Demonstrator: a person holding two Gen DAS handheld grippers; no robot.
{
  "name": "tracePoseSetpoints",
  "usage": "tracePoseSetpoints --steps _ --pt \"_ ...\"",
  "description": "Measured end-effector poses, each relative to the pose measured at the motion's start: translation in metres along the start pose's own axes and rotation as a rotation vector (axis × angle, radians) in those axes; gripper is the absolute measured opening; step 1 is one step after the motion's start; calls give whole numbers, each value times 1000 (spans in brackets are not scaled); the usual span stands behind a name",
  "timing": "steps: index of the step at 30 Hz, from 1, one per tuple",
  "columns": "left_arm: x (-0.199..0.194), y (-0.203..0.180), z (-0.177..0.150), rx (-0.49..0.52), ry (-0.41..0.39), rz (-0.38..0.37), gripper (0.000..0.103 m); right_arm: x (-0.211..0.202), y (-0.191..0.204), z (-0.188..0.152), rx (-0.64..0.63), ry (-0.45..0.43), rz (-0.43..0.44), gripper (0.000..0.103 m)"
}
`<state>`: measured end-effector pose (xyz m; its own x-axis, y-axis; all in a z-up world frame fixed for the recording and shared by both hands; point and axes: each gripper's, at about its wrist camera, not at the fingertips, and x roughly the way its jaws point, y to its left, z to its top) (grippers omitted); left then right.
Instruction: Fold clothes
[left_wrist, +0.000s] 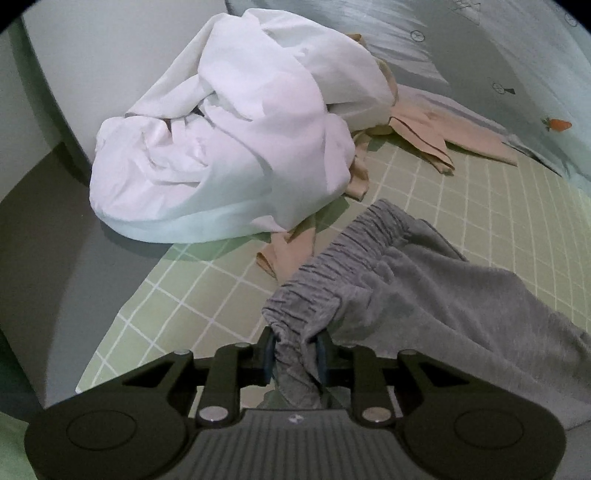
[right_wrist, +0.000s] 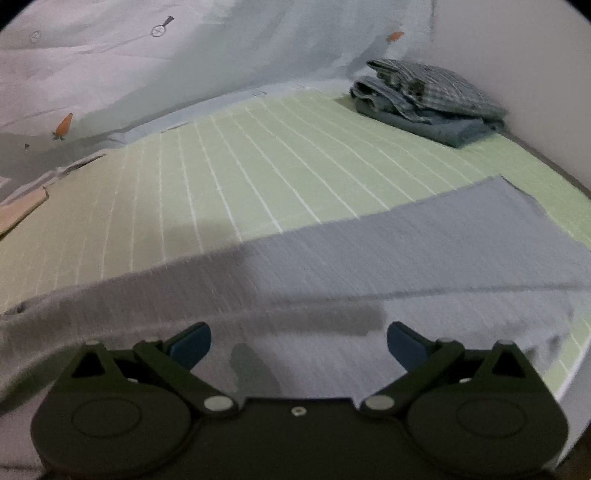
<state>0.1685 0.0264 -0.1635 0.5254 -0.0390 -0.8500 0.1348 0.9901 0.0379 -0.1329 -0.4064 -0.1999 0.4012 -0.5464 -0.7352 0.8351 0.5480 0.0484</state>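
Grey trousers (left_wrist: 424, 295) with a gathered elastic waistband lie on the green checked bed sheet (left_wrist: 184, 314). My left gripper (left_wrist: 295, 354) is shut on a corner of that waistband, and the cloth bunches between the blue pads. In the right wrist view the grey trousers (right_wrist: 369, 258) stretch flat across the sheet (right_wrist: 258, 166). Just above that cloth, my right gripper (right_wrist: 299, 343) stands wide open, nothing between its blue fingers (right_wrist: 404, 343).
A crumpled white garment (left_wrist: 229, 140) is heaped at the bed's far left, over beige clothing (left_wrist: 424, 136). Folded blue checked clothes (right_wrist: 428, 99) are stacked at the far right corner by the wall. A pale quilt (right_wrist: 147, 66) with carrot prints lies along the back.
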Motion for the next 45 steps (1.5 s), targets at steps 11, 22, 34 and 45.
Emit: tracePoseSetpoints --steps 11,22,34,45 --pt "3 5 -1 -24 6 -6 25 32 21 10 9 90 59 79" --pt "2 14 1 -48 -15 -8 23 -24 -3 3 -32 -20 105 1" --pt "7 31 -3 -110 -10 1 20 -83 -20 -23 -59 23 98 1" --pt "16 23 -12 -116 19 94 30 -44 -32 -47 -18 259 139 2"
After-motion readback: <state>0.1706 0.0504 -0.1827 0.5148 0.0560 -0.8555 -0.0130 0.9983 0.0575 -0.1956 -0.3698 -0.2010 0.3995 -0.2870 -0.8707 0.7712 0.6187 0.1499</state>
